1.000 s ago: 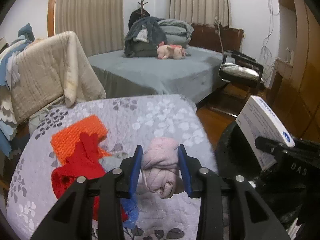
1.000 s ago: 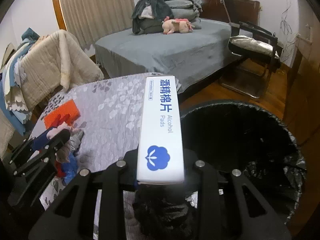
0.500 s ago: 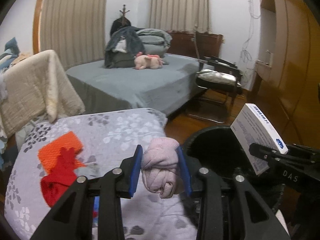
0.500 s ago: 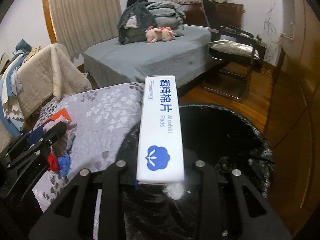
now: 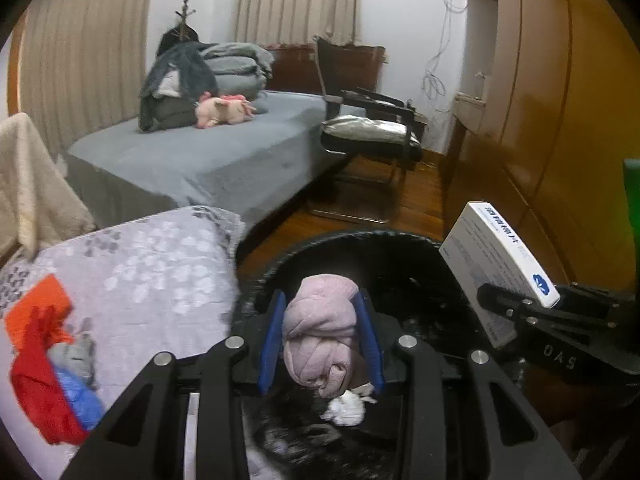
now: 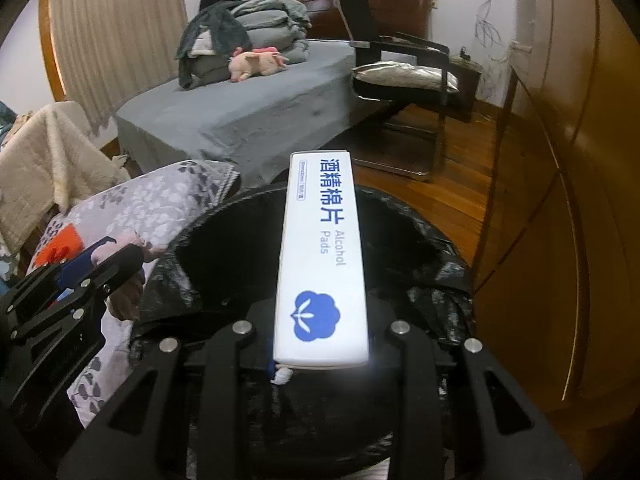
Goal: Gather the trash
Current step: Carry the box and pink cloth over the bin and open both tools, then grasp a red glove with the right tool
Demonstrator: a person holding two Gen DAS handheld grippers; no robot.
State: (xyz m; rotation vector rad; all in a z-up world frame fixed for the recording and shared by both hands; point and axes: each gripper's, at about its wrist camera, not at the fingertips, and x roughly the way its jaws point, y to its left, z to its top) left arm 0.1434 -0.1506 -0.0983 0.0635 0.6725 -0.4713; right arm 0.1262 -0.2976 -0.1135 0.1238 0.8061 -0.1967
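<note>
1. Pink rolled cloth (image 5: 320, 332) is pinched between the blue pads of the left gripper (image 5: 320, 338).
2. Alcohol pads box (image 6: 320, 264) is clamped in the right gripper (image 6: 320, 360).
3. Since a second ago, both loads have been carried off the floral quilt (image 5: 160, 264) to above the black-lined bin (image 6: 400, 240).
4. Release into the bin is judged next.
5. Red, orange and blue items (image 5: 44, 376) are left on the quilt.

- A bed (image 5: 208, 156) with a grey cover stood under beige curtains (image 5: 296, 0).
- Folded bedding (image 6: 256, 28) and a pink plush toy (image 6: 256, 62) lay on it.
- A black chair (image 5: 372, 120) stood on the wooden floor (image 6: 464, 160), beside wooden wardrobes (image 5: 560, 80).
</note>
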